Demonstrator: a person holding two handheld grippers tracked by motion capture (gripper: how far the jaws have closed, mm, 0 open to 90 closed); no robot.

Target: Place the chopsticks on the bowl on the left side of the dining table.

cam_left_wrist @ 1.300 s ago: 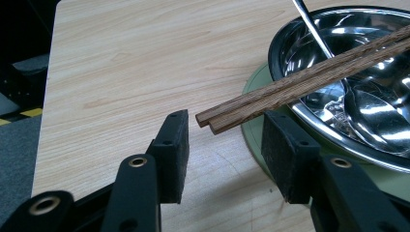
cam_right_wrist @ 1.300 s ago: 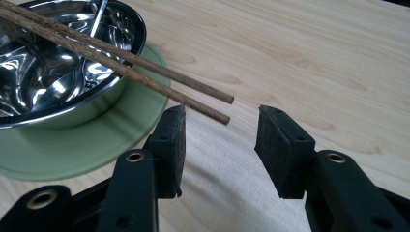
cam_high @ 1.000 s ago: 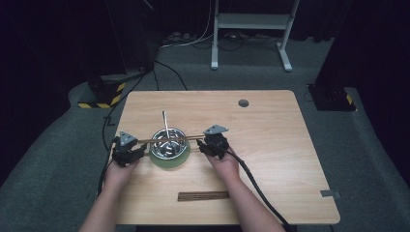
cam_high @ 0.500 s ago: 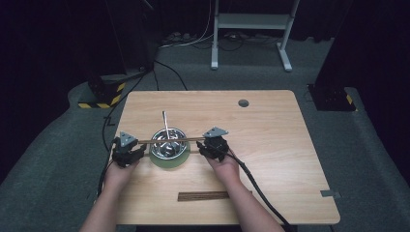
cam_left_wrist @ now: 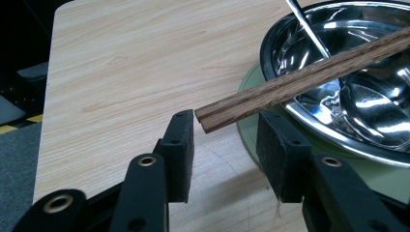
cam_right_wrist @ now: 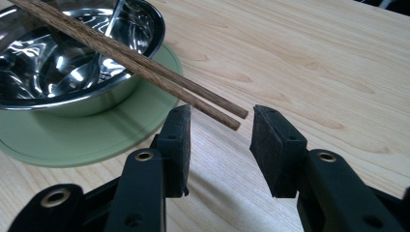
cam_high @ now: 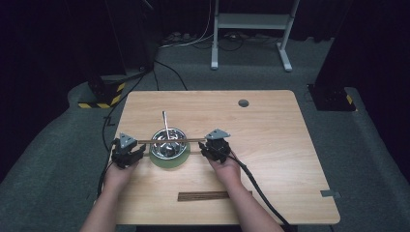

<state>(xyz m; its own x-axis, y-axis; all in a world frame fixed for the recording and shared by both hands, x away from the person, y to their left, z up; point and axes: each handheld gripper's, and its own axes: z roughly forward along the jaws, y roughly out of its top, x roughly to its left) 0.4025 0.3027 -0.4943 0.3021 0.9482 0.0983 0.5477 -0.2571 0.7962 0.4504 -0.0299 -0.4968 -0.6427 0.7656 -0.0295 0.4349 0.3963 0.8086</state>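
Note:
A pair of brown wooden chopsticks [cam_high: 169, 140] lies across the rim of a steel bowl [cam_high: 168, 143], which stands on a round green mat [cam_high: 169, 160]. A metal spoon [cam_high: 166, 125] leans in the bowl. My left gripper [cam_high: 140, 151] stands open at the left of the bowl, and the thick ends of the chopsticks [cam_left_wrist: 270, 89] overhang just above its parted jaws. My right gripper [cam_high: 203, 149] is open at the right, with the thin tips of the chopsticks [cam_right_wrist: 203, 101] above and between its pads [cam_right_wrist: 273, 145]. Neither holds anything.
A dark wooden strip [cam_high: 203, 195] lies near the front edge of the wooden table [cam_high: 270, 140]. A round hole [cam_high: 243, 103] sits at the table's back right. Cables trail off both grippers toward the table's front.

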